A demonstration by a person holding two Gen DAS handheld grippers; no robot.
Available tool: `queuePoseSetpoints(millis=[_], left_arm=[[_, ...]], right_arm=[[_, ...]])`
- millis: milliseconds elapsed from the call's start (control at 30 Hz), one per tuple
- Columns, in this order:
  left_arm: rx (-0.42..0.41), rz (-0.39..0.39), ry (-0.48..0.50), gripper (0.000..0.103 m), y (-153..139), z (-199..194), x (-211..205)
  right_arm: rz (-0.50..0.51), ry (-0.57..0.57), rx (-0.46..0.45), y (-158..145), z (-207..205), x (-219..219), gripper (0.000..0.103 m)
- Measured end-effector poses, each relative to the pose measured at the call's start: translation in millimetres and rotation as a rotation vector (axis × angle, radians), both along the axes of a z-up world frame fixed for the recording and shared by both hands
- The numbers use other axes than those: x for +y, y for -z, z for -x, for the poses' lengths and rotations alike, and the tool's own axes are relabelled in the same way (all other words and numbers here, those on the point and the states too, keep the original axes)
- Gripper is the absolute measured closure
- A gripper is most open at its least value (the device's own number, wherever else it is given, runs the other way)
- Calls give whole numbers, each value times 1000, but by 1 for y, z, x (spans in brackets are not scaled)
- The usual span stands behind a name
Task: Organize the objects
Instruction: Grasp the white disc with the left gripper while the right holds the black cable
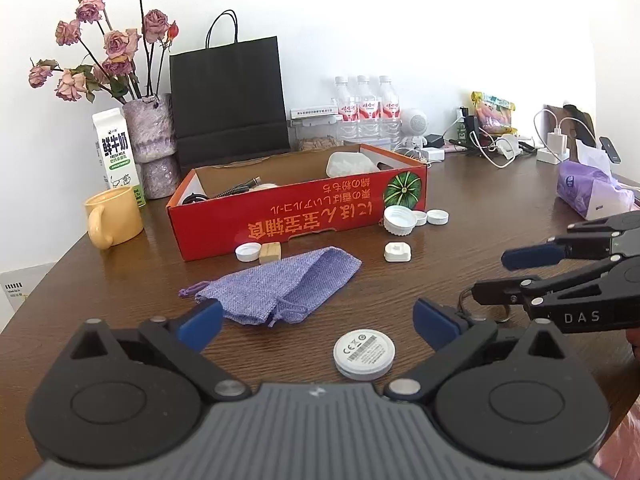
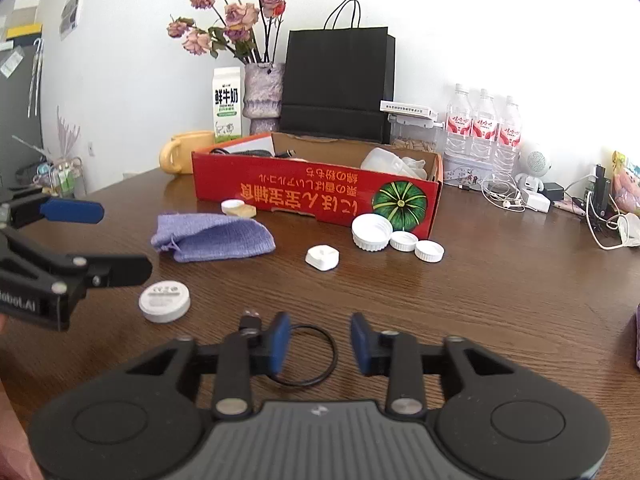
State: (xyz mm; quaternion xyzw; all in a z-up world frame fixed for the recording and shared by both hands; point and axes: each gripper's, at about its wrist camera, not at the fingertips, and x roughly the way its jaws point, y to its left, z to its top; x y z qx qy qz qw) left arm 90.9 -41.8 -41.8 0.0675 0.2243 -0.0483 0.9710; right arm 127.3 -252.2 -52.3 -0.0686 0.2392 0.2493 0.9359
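A red cardboard box [image 1: 280,216] [image 2: 316,196] stands open on the brown table. In front of it lie a purple cloth pouch [image 1: 280,288] [image 2: 212,236], a white round disc [image 1: 364,354] [image 2: 165,301], a white square piece [image 1: 397,251] [image 2: 322,257], white bottle caps [image 1: 400,220] [image 2: 372,232] and a small wooden block [image 1: 270,253]. My left gripper [image 1: 318,322] is open, with the disc between its fingers. My right gripper [image 2: 320,342] is open over a black cable loop [image 2: 308,356].
A yellow mug [image 1: 114,216], a milk carton [image 1: 116,152], a vase of dried roses [image 1: 154,140] and a black paper bag [image 1: 228,96] stand behind the box. Water bottles [image 1: 368,108], chargers and cables [image 1: 500,148] line the back. A purple tissue pack [image 1: 592,192] lies at right.
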Motion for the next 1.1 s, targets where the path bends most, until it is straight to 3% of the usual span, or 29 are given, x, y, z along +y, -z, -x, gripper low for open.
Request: queuePoseSetpoints(millis=[33,133,233,533,600,633,667,933,1100], left_arm=[[17,-4,0,0,1,0,-1],[60,2,0,0,8,-3,-2],[95,-2,-13,0,15,-8,-4],[133,31,-18,1,20,-24,-6],[156,28,12,29,22,-26,-9],[161,46,38,54,23,-25,-9],[165,55,50,63,23,-24,-9],[93,77,-61,62,9,-9,8],[47,94,-130,62,-3,3,25]], right_arm=[[-1,-6,-3,-1,2,2,37],[22,-15,-7,-3,6,15,22],[50,37,0,-2,5,22,22],[13,159,45,0,-3,12,22],[-3,155,53,0,-2,9,21],[-8,151,55,-1,-1,9,20],[-7,149,54,-1,0,10,20],[0,100,67,2,4,25,21],[16,67,80,6,5,39,29]])
